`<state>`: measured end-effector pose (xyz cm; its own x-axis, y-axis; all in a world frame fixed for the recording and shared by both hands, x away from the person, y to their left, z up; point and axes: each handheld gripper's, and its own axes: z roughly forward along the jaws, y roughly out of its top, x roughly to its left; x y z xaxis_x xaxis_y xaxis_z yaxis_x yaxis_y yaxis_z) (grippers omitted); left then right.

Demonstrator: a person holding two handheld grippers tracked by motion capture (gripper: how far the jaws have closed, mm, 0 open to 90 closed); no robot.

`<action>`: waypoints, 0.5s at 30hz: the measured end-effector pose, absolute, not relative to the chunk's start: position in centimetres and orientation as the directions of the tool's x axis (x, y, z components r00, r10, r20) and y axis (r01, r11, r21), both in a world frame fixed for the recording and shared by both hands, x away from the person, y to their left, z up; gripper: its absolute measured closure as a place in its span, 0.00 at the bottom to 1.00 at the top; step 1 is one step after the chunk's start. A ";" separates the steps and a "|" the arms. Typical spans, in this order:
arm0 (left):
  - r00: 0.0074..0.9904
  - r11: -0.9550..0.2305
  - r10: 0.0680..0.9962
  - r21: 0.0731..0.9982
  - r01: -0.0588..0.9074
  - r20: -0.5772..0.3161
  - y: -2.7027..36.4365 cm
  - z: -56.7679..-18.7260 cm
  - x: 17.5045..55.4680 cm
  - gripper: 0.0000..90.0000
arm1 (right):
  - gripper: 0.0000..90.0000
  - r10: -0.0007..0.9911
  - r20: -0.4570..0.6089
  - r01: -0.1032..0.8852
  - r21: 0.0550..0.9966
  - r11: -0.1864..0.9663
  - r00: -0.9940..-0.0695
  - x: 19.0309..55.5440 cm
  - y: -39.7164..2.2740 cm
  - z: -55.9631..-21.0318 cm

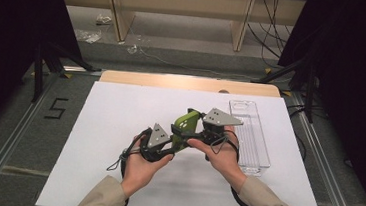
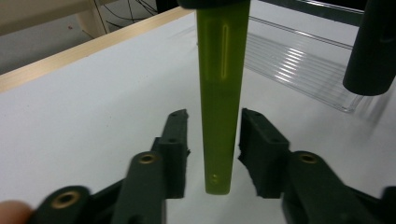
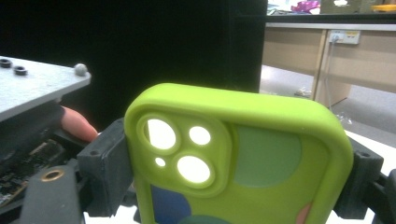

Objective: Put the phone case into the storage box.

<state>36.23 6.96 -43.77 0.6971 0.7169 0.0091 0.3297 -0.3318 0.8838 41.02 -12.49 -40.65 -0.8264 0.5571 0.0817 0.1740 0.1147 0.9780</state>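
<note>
Phone case: a lime-green phone case (image 1: 185, 123) is held up off the surface, near the centre of the high view, between the two tools; its camera cut-outs face the right tool's camera (image 3: 180, 149).
Right tool: the right tool (image 1: 203, 130) sits at about 3 o'clock from the case, in the person's right hand (image 1: 221, 156). In the right gripper view its black pads (image 3: 105, 168) press on both long edges of the case, so it grips the case across its width.
Left tool: the left tool (image 1: 170, 141) sits at about 7 o'clock from the case, in the left hand (image 1: 142, 167). In the left gripper view the case shows edge-on as a thin green strip (image 2: 220, 102) standing between the two pads (image 2: 175, 149), with a gap on each side; the jaws are apart and not pressing on it.
Tray: a clear plastic tray (image 1: 251, 134) lies on the surface at 3 o'clock from the hands, just beside the right hand.
Surface: a white sheet (image 1: 113, 127) covers it, with a wooden edge (image 1: 187, 83) at 12 o'clock.
</note>
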 end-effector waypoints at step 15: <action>0.725 -0.404 0.688 0.850 0.339 0.038 7.7 -43.7 35.8 0.02 | 0.20 0.603 0.069 0.167 0.980 0.109 -0.795 41.9 -14.9 -39.9</action>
<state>35.76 7.73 -43.72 0.7245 0.6882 0.0376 0.3393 -0.4036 0.8497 41.87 -14.86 -39.89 -0.7948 0.6030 0.0686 0.1672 0.1089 0.9799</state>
